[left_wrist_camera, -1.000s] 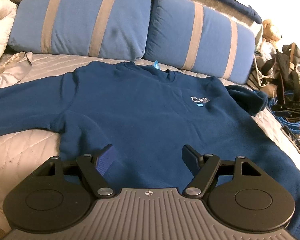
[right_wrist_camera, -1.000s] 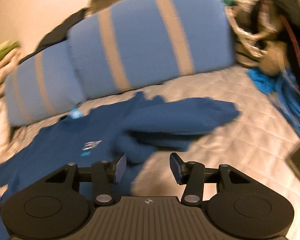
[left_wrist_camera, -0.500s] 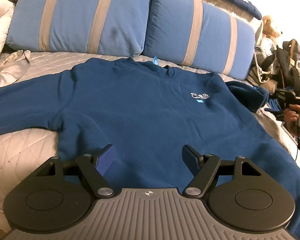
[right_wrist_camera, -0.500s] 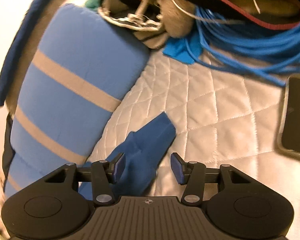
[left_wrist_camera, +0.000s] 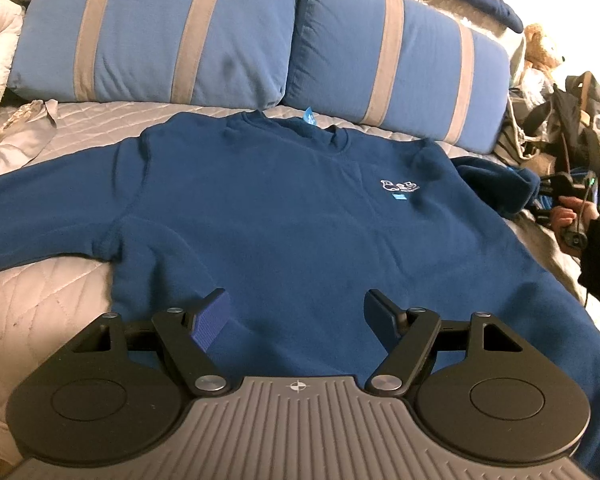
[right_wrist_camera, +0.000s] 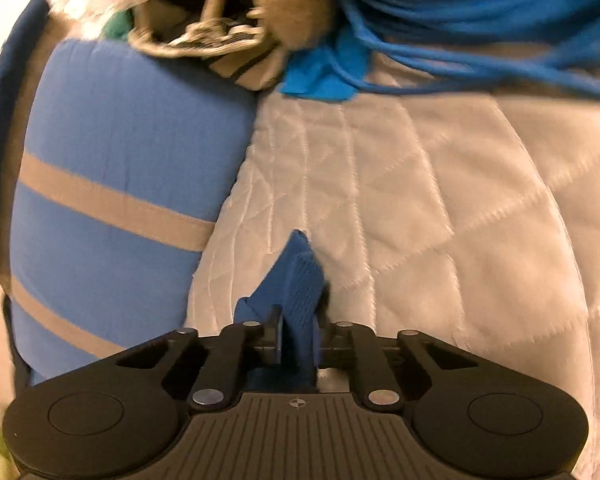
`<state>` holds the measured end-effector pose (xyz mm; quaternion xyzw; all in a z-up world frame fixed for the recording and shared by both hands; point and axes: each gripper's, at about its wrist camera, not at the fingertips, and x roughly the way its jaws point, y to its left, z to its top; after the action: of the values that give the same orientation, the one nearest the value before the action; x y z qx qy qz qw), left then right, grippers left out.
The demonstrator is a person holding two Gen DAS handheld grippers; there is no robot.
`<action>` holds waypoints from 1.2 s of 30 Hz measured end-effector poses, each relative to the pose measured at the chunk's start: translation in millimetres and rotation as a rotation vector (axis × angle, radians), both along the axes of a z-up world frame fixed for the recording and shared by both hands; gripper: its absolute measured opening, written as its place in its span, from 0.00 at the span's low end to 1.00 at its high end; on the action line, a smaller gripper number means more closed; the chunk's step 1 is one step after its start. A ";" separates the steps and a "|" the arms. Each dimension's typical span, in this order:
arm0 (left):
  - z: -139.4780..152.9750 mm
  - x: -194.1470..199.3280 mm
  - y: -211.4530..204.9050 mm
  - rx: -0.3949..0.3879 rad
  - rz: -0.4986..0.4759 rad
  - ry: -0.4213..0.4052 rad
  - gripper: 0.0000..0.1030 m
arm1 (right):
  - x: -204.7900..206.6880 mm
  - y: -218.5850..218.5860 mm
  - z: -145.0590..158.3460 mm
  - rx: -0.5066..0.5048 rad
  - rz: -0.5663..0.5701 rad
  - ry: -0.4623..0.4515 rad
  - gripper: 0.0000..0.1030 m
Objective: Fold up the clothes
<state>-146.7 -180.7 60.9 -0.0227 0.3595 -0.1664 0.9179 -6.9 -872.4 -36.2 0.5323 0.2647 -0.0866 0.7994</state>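
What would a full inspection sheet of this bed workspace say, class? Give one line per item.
Surface: quilted bedspread, pale, wrinkled near the pillow.
Job's things: navy sweatshirt front up, one sleeve spread flat; the other sleeve's cuff is pinched.
Clutter: grey cloth; bags and straps.
Grippers: left gripper open above the hem; right gripper shut on the cuff.
Cables: blue cable bundle at the bed's edge.
Surroundings: two blue striped pillows; teddy bear.
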 end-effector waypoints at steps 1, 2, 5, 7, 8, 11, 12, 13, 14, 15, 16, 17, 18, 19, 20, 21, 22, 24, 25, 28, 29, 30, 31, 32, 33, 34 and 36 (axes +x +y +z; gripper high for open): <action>0.2 0.1 -0.5 0.002 0.000 0.000 0.72 | 2.0 2.6 12.6 -0.084 0.016 0.002 0.14; 0.2 0.2 -0.8 0.004 0.000 0.000 0.72 | 4.1 5.2 25.3 -0.168 0.033 0.004 0.14; 0.1 0.4 -1.3 0.007 0.000 0.000 0.72 | 5.1 8.4 66.6 -0.399 0.059 -0.007 0.14; -0.1 0.6 -1.3 0.005 0.000 0.000 0.72 | 0.5 6.0 93.4 -0.542 0.051 -0.015 0.13; -0.1 0.3 -1.0 0.003 0.000 0.000 0.72 | -3.4 3.5 105.8 -0.607 0.040 -0.016 0.13; 0.0 -0.5 0.0 -0.001 -0.002 -0.004 0.72 | -19.7 -11.6 142.8 -0.774 -0.015 -0.007 0.13; 0.1 -1.0 0.2 -0.003 -0.003 -0.005 0.72 | -25.6 -17.8 153.4 -0.809 -0.035 -0.007 0.13; 0.1 -1.0 0.4 -0.004 -0.004 -0.006 0.72 | -32.6 -24.7 164.7 -0.844 -0.055 -0.010 0.13; 0.1 -1.0 0.7 -0.005 -0.004 -0.006 0.72 | -39.5 -31.5 175.0 -0.875 -0.074 -0.015 0.13; 0.2 -1.1 1.1 -0.006 -0.004 -0.006 0.72 | -47.0 -38.2 183.8 -0.896 -0.092 -0.022 0.13; 0.3 -1.2 1.4 -0.008 -0.004 -0.007 0.72 | -57.1 -45.5 192.9 -0.916 -0.113 -0.031 0.13; 0.3 -1.5 1.8 -0.010 -0.005 -0.008 0.72 | -67.7 -52.9 200.1 -0.935 -0.141 -0.040 0.13; 0.2 -1.4 2.5 -0.012 -0.005 -0.010 0.72 | -76.9 -58.7 204.2 -0.952 -0.174 -0.039 0.13; -0.1 -1.4 2.5 -0.013 -0.005 -0.010 0.72 | -85.7 -64.9 206.7 -0.967 -0.205 -0.032 0.13; -0.2 -1.3 2.8 -0.014 -0.005 -0.011 0.72 | -93.5 -71.8 205.4 -0.975 -0.233 -0.008 0.13; -0.2 -1.4 2.6 -0.015 -0.005 -0.011 0.72 | -100.2 -79.3 201.8 -0.974 -0.257 0.018 0.13; -0.2 -1.6 2.5 -0.016 -0.005 -0.011 0.72 | -104.7 -88.3 193.2 -0.952 -0.273 0.050 0.13; 0.5 -1.4 2.1 -0.016 -0.004 -0.012 0.72 | -112.3 -102.9 172.1 -0.921 -0.296 0.110 0.13; 0.8 -1.3 1.9 -0.015 -0.004 -0.012 0.72 | -115.4 -107.5 160.5 -0.915 -0.301 0.139 0.13; 0.9 -1.4 1.8 -0.014 -0.003 -0.014 0.72 | -118.1 -110.7 129.5 -0.927 -0.299 0.230 0.17; 0.8 -1.4 2.0 -0.015 -0.004 -0.014 0.72 | -119.7 -109.1 121.5 -0.942 -0.301 0.253 0.24; 0.7 -1.3 2.2 -0.016 -0.005 -0.015 0.72 | -122.6 -105.9 115.9 -0.964 -0.313 0.270 0.38; 0.7 -1.2 2.4 -0.017 -0.004 -0.015 0.72 | -127.0 -100.9 114.0 -0.985 -0.339 0.280 0.49; 0.7 -1.0 2.9 -0.020 -0.005 -0.013 0.72 | -131.3 -95.7 115.4 -1.003 -0.371 0.280 0.72; 0.6 -0.6 3.4 -0.022 -0.006 -0.012 0.72 | -135.9 -89.8 117.8 -1.021 -0.396 0.271 0.87; 0.5 -0.2 3.8 -0.024 -0.006 -0.011 0.72 | -141.2 -82.2 122.4 -1.036 -0.408 0.243 0.91; 0.6 0.3 3.9 -0.024 -0.007 -0.010 0.72 | -146.8 -65.2 132.9 -1.059 -0.364 0.187 0.97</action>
<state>-146.5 -176.8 61.5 -0.0318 0.3531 -0.1742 0.9187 -153.6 -937.6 96.7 0.0859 0.1590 -0.3908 0.9026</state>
